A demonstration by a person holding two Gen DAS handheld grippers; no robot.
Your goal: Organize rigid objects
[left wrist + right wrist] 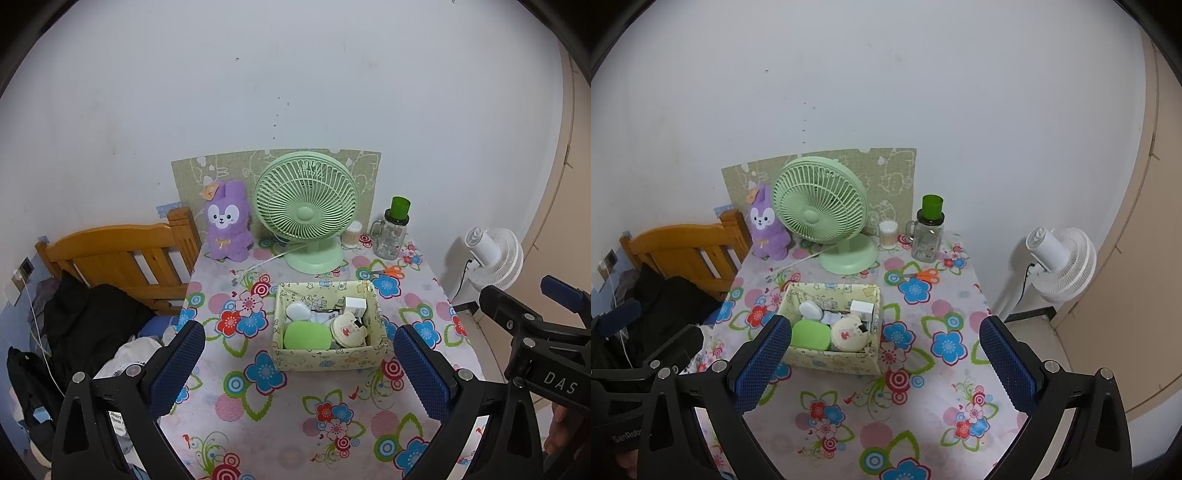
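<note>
A pale yellow patterned box (328, 360) (831, 360) stands mid-table, holding a green oval case (307, 335) (809, 334), a round cream tin (347, 330) (847, 334), a white charger cube (355, 305) (862, 308) and a white oval item (298, 312) (809, 309). Orange-handled scissors (389, 272) (921, 275) lie on the cloth behind the box. My left gripper (299, 354) is open and empty, held above the table in front of the box. My right gripper (886, 354) is open and empty, to the box's right.
At the back of the floral table (266, 413) stand a green desk fan (306, 210) (823, 206), a purple plush rabbit (226, 221) (766, 225), a glass mug with a green cup (393, 229) (929, 230) and a cotton-swab jar (888, 234). A wooden bed frame (122, 254) is left, a white floor fan (1060, 258) right.
</note>
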